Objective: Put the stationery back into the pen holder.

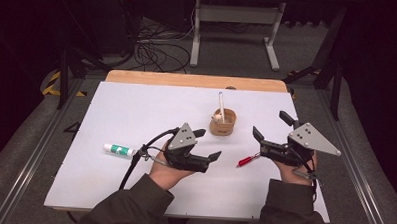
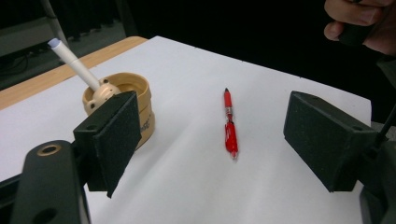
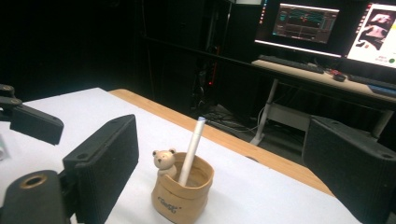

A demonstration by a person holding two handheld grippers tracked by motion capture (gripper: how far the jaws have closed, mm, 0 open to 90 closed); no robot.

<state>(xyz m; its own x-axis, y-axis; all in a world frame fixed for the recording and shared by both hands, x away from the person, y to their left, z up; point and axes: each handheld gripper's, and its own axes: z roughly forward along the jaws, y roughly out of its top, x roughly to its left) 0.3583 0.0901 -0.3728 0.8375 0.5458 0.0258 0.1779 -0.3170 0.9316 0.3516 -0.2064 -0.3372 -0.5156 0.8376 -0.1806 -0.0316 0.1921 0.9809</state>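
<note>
Left gripper (image 1: 208,145) and right gripper (image 1: 272,129) are both standing wide, holding nothing, lower centre. Red pen (image 1: 246,160) is lying between them on open white sheet (image 1: 136,110); tan cup (image 1: 223,123) with white pen (image 1: 220,106) is sitting centre, well inside the edges.

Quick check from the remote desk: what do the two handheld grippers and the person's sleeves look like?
Both the left gripper and the right gripper are black, each topped by a grey three-cornered plate with small holes. Their jaws carry flat, black, rough-textured pads. A black cable trails from the left one. The sleeves are dark olive.
</note>
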